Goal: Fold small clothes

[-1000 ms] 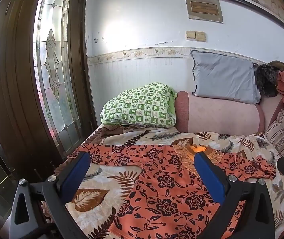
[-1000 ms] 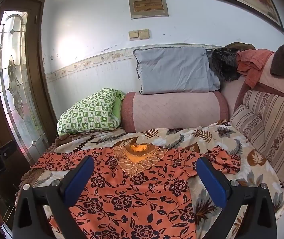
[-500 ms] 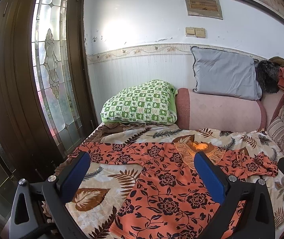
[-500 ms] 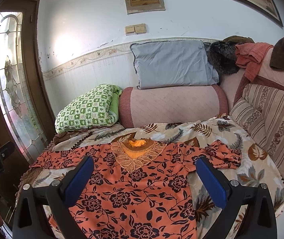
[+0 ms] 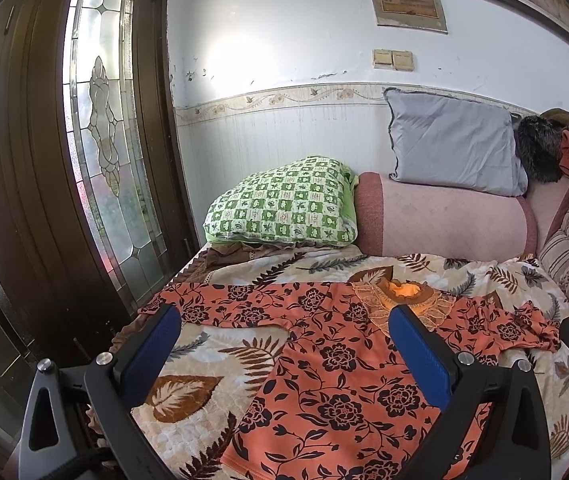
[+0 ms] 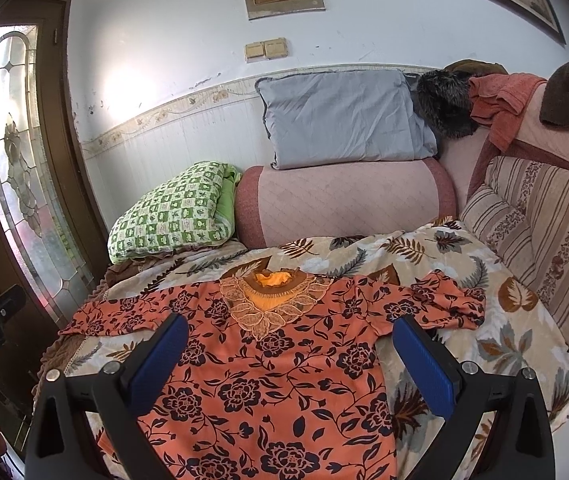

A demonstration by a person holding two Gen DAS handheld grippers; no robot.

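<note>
An orange dress with black flowers [image 5: 336, 364] lies spread flat on the leaf-print bedcover [image 5: 188, 392], neck with lace collar [image 5: 408, 296] toward the pillows, sleeves out to both sides. It also shows in the right wrist view [image 6: 268, 376], with its lace collar [image 6: 272, 300] and right sleeve [image 6: 444, 300]. My left gripper [image 5: 284, 340] is open and empty, above the dress's left side. My right gripper [image 6: 288, 352] is open and empty, above the dress's middle.
A green checked pillow [image 5: 284, 208], a pink bolster [image 5: 444, 220] and a grey pillow [image 5: 452, 148] lie at the head. A striped cushion [image 6: 540, 232] and piled clothes [image 6: 496, 100] are at the right. A wooden door with glass [image 5: 104, 140] stands left of the bed.
Both grippers have drifted slightly; the dress sits a little lower and closer in the views. Both stay open and the dress has not moved.
</note>
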